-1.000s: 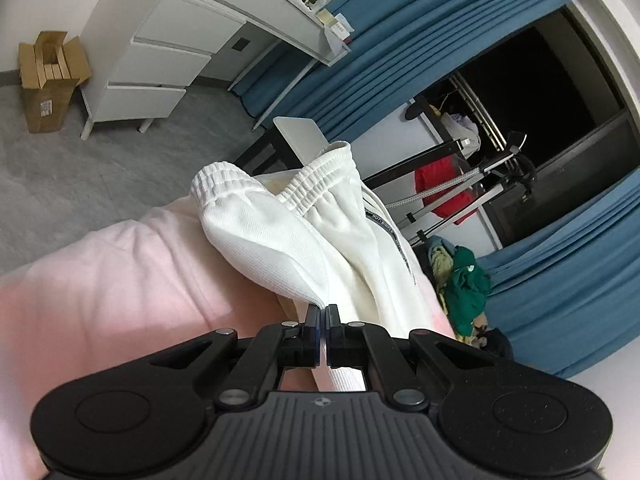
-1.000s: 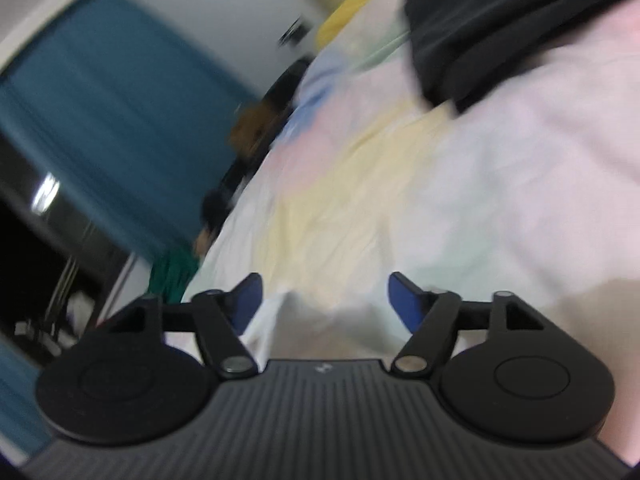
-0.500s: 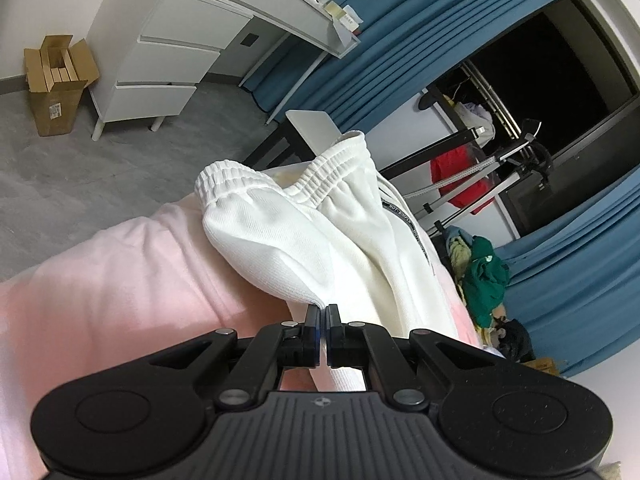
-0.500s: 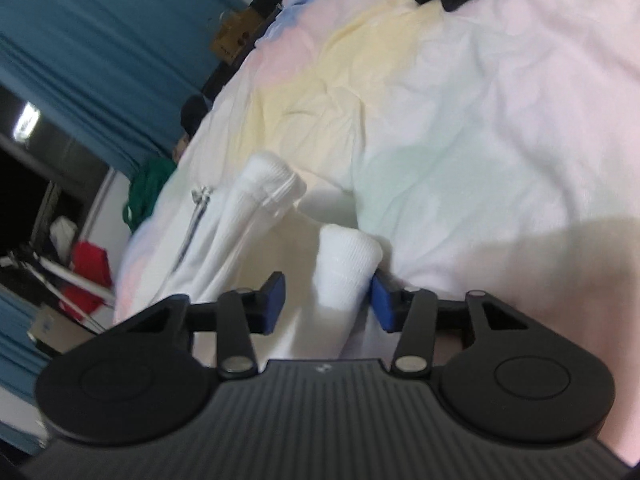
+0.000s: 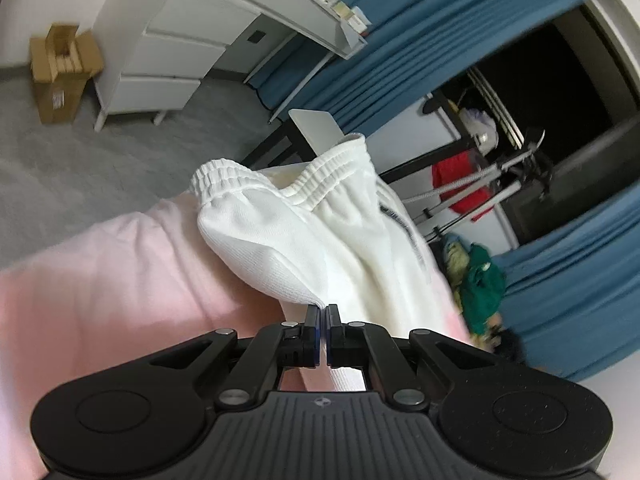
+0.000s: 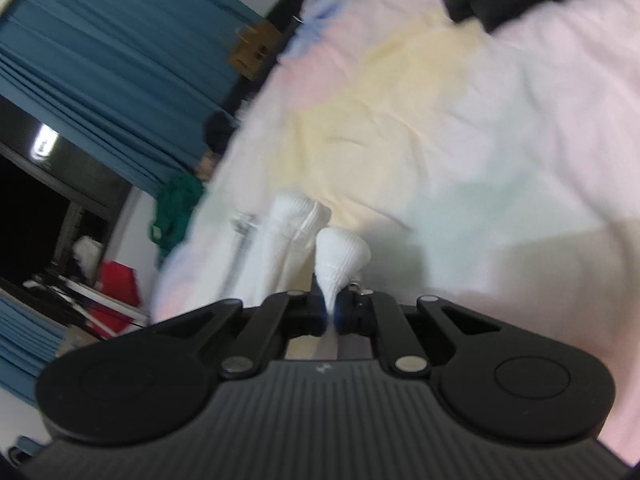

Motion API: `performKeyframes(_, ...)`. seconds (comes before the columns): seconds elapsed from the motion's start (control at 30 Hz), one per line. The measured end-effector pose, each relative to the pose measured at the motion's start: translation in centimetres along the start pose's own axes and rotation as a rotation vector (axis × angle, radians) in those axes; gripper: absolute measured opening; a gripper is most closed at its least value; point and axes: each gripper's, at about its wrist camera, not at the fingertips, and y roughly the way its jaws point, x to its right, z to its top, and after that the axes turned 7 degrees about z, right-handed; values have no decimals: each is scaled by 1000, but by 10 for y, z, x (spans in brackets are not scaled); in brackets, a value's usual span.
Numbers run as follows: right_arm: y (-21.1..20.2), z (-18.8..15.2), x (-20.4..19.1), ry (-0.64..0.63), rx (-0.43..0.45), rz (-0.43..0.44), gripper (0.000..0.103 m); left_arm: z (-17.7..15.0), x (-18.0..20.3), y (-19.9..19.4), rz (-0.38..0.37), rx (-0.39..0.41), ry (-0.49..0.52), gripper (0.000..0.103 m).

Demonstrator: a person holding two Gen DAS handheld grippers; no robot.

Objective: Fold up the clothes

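Left gripper: clamped on white trousers | right gripper: jaws just closed, pinching trouser cuff | pastel bedsheet beneath

My white trousers are soft ribbed knit cloth, matt, lying on the bed with its smooth pastel cotton sheet. My left gripper is matt black plastic with shiny metal rivets.

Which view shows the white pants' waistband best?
The left wrist view: the waistband sits sharp and unobstructed above the left gripper, which pinches the pants' fabric. The right wrist view is blurred and shows only the cuffs, one pinched in the right gripper.
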Motion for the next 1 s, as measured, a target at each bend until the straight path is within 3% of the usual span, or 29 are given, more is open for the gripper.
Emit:
performKeyframes(0.1, -17, 16, -23, -23, 52, 88, 6, 9, 5, -13, -50, -3, -13, 2)
performKeyframes(0.17, -32, 21, -22, -37, 73, 89, 6, 11, 5, -22, -59, 1, 4, 2)
performKeyframes(0.3, -51, 13, 28, 64, 11, -20, 6, 3, -14, -31, -18, -46, 8, 2)
performKeyframes(0.43, -55, -6, 71, 80, -36, -106, 6, -8, -34, -21, 85, -106, 48, 2)
performKeyframes(0.57, -57, -16, 75, 56, -41, -103, 7, -8, -51, -11, 116, -163, 7, 3)
performKeyframes(0.7, -64, -13, 66, 51, -48, -86, 11, -6, -48, -16, 110, -149, 39, 6)
performKeyframes(0.8, -69, -8, 52, 25, -35, -91, 25, -5, -40, -28, 116, -123, 95, 24)
performKeyframes(0.9, -78, -3, 38, -7, 6, -90, 52, -2, -32, -45, 110, -97, 143, 47)
performKeyframes(0.93, -81, -1, 34, -17, 23, -87, 57, -2, -27, -52, 113, -82, 167, 55)
performKeyframes(1.0, -86, 1, 20, -30, 38, -52, 58, 0, -17, -67, 118, -49, 218, 59)
